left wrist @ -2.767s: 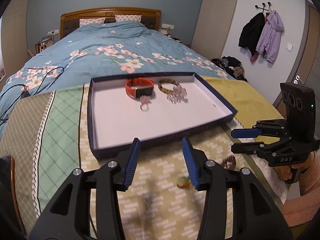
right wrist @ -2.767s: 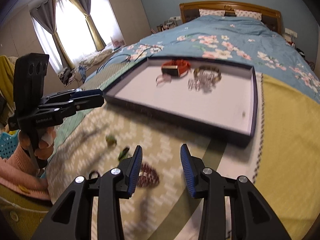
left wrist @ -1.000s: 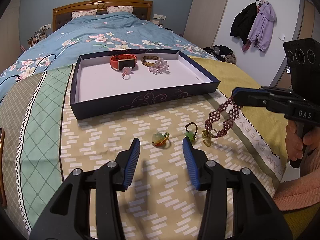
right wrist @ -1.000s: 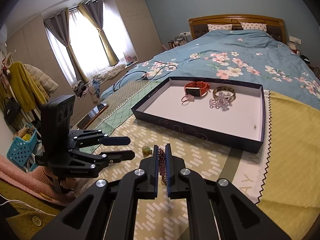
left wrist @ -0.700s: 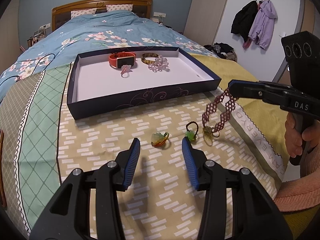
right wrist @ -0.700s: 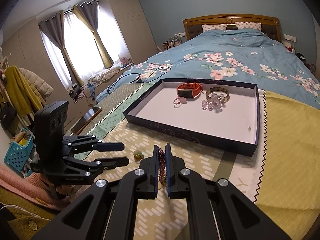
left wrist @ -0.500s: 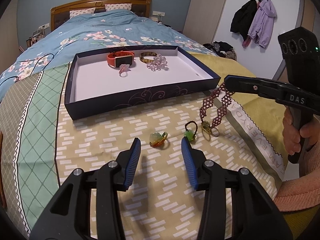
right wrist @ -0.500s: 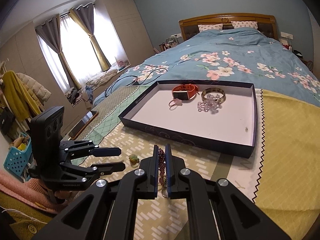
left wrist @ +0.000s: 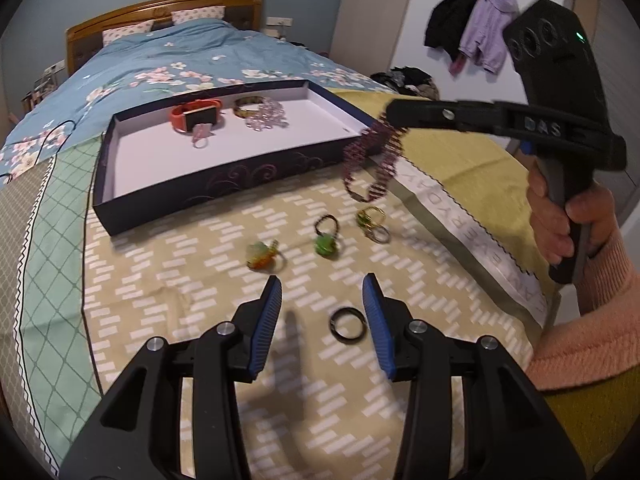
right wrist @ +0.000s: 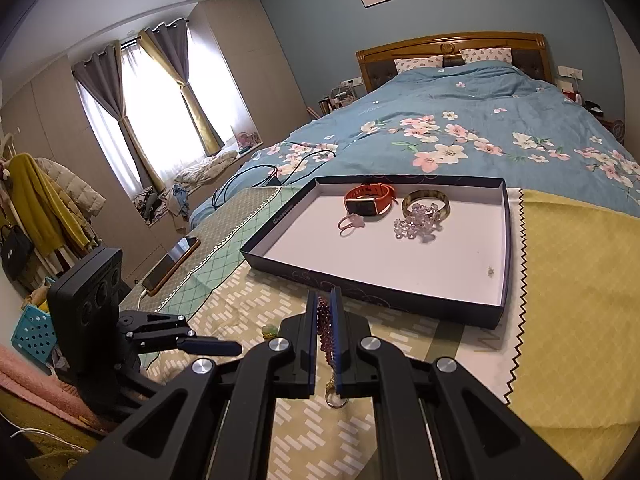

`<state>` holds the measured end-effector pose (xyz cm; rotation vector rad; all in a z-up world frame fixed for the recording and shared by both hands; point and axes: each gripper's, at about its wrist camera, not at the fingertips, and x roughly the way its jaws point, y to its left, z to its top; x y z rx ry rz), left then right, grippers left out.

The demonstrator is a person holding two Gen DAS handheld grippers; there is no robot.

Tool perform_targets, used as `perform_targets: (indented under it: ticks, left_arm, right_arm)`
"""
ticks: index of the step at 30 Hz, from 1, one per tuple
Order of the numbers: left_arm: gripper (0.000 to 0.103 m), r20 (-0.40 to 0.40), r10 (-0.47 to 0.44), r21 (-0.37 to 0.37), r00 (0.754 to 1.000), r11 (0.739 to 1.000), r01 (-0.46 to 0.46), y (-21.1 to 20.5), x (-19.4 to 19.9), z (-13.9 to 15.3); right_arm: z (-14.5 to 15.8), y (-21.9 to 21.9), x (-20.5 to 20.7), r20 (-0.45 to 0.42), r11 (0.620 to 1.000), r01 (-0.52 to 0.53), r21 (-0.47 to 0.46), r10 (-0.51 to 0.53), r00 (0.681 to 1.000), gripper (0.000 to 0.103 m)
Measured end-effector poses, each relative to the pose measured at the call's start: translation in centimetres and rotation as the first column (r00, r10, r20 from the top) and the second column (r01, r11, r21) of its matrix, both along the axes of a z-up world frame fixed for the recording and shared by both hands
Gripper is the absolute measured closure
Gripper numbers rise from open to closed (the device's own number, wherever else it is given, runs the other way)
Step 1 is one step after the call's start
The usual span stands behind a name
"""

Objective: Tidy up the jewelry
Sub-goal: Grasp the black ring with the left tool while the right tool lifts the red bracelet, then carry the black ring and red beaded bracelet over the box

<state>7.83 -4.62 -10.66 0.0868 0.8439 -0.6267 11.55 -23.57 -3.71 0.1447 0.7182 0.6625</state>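
Note:
My right gripper (left wrist: pixel 394 114) (right wrist: pixel 324 298) is shut on a dark red beaded bracelet (left wrist: pixel 370 164) (right wrist: pixel 325 324), which hangs in the air beside the near right corner of the dark blue tray (left wrist: pixel 240 178) (right wrist: pixel 505 240). The tray holds an orange watch (left wrist: pixel 196 117) (right wrist: pixel 368 199), a pink ring (left wrist: pixel 200 139), a bangle (right wrist: pixel 426 202) and clear beads (left wrist: pixel 266 114) (right wrist: pixel 416 226). My left gripper (left wrist: pixel 322 306) (right wrist: pixel 236 347) is open and empty above the cloth. An orange-green ring (left wrist: pixel 262 256), a green ring (left wrist: pixel 326 240), a gold ring (left wrist: pixel 372 222) and a black ring (left wrist: pixel 347 324) lie on the cloth.
The tray and rings sit on a patterned cloth (left wrist: pixel 200 280) at the foot of a bed with a blue floral duvet (right wrist: pixel 460 136). A phone (right wrist: pixel 170 266) lies at the cloth's left edge, with a black cable (right wrist: pixel 260 176) beyond it.
My right gripper closed on the beaded bracelet, lifted it off the cloth and carried it up toward the tray's corner. My left gripper drew back a little; a black ring came into view.

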Motion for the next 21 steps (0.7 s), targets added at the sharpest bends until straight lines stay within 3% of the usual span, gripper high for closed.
perform_targets:
  ticks: [8, 11, 15, 21]
  left_arm:
    - [0.063, -0.020, -0.022, 0.060, 1.000, 0.998, 0.023, -1.1, -0.8, -1.1]
    - [0.074, -0.009, -0.005, 0.093, 1.000, 0.996, 0.006, -1.3, -0.9, -1.5]
    - [0.081, -0.007, 0.002, 0.098, 1.000, 0.995, -0.001, -1.2, -1.1, -1.4]
    - [0.081, -0.003, 0.011, 0.083, 1.000, 0.996, -0.011, -0.9, -1.0, -1.1]
  right_arm:
    - [-0.1, 0.3, -0.1, -0.001, 1.000, -0.006, -0.002, 0.006, 1.000, 0.098]
    - [-0.2, 0.4, -0.2, 0.000, 1.000, -0.007, -0.001, 0.007, 1.000, 0.098]
    - [-0.2, 0.4, -0.2, 0.000, 1.000, -0.007, 0.000, 0.007, 1.000, 0.098]
    - [0.0, 0.7, 0.1, 0.007, 1.000, -0.014, 0.004, 0.014, 1.000, 0.098]
